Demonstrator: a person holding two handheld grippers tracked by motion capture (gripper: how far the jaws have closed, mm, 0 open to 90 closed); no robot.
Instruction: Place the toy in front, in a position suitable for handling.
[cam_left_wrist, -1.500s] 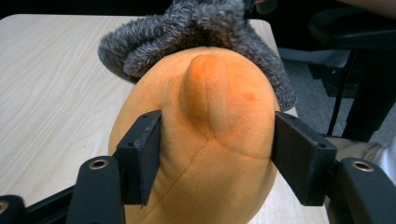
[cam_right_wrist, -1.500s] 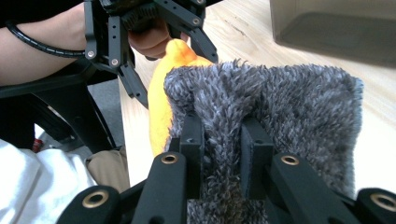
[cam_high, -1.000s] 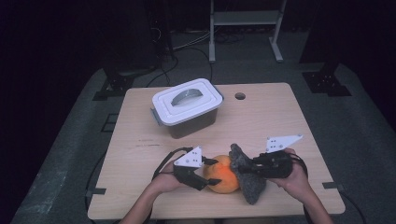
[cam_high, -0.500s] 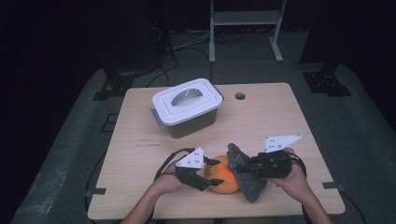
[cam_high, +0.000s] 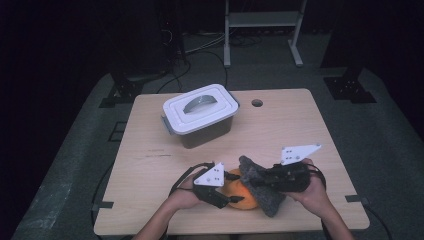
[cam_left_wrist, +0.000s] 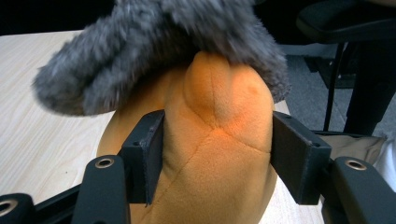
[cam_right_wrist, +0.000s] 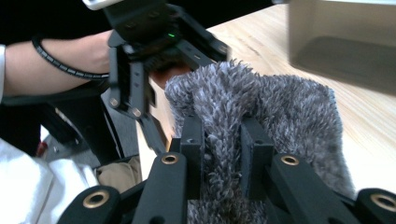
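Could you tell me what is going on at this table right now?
A person works with two hand-held grippers at the near edge of the table. The left gripper clamps an orange plush toy, while the right gripper pinches a grey fuzzy cloth draped over the toy. A lidded plastic box sits behind, untouched.

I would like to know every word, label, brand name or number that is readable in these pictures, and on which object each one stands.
None: no readable text stands on the lidded storage box, the orange plush toy, the grey fuzzy cloth, the left gripper or the right gripper.
A faint dark mark on the table is too small to read.
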